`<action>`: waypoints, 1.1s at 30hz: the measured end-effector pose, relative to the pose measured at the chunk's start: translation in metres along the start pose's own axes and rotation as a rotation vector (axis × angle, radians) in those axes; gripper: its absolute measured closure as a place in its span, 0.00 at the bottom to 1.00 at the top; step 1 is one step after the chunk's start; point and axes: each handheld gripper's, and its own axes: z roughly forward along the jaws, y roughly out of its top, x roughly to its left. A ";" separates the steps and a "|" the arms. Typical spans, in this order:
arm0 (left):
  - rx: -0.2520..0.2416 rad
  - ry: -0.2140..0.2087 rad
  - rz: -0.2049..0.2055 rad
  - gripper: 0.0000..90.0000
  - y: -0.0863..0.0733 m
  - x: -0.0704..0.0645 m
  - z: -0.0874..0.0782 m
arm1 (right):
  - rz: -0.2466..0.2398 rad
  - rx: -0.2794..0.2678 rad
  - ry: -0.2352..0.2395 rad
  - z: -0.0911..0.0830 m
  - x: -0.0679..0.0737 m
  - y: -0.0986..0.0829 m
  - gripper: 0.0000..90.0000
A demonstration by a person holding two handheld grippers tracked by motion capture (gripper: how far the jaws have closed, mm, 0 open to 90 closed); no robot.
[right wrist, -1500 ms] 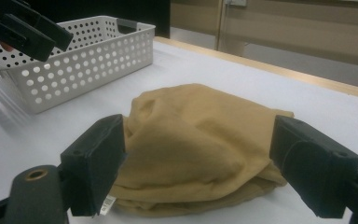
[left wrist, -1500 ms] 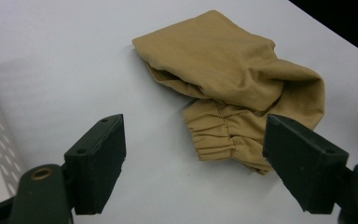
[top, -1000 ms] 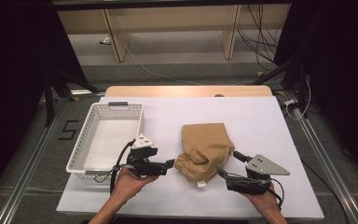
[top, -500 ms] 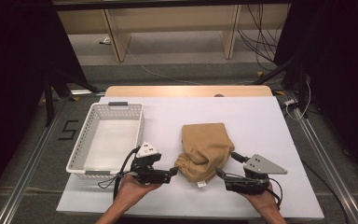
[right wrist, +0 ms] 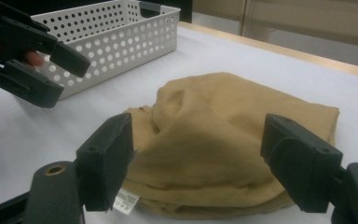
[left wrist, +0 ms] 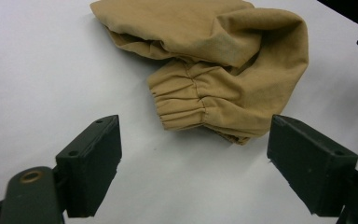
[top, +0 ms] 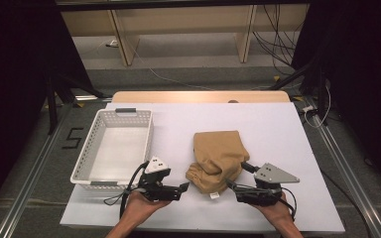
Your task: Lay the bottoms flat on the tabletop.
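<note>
A tan cloth garment [top: 217,158] lies folded on the white table [top: 278,124], its gathered elastic cuff [left wrist: 182,100] turned to the near left. My left gripper [top: 183,188] sits just left of that cuff, open, with bare table between its jaws in the left gripper view [left wrist: 193,154]. My right gripper [top: 235,174] is at the garment's near right corner, open, and the jaws straddle the cloth's edge [right wrist: 223,140] without closing on it. A small white label [right wrist: 126,201] hangs from the near hem.
A white perforated basket [top: 87,153] stands on the table's left half, beside the left hand. The left gripper [right wrist: 67,81] shows in front of it in the right gripper view. Wooden furniture legs and cables lie beyond the far table edge.
My left gripper has slid right and a little nearer the table's front edge, closing on the garment's cuff. The right gripper has barely moved. The garment lies as before.
</note>
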 end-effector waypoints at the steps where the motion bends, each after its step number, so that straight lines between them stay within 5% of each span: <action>1: 0.000 0.000 0.000 0.20 0.000 0.000 0.000 | 0.000 0.000 0.000 0.000 0.000 0.000 0.29; 13: -0.009 0.002 0.001 0.19 -0.008 -0.001 -0.001 | -0.063 0.061 0.022 0.021 0.001 0.011 0.37; 17: -0.007 0.001 0.003 0.19 -0.009 0.000 -0.001 | -0.085 0.142 0.025 0.035 0.005 0.013 0.42; 22: -0.008 0.003 0.001 0.19 -0.009 0.000 0.000 | -0.088 0.215 0.027 0.046 0.002 0.015 0.68; 28: -0.001 0.002 0.008 0.19 -0.010 -0.001 0.002 | -0.060 0.227 0.035 0.047 -0.007 0.021 0.97; 33: -0.006 0.005 0.006 0.20 -0.010 -0.001 0.001 | -0.087 0.186 0.015 0.045 -0.013 0.033 0.98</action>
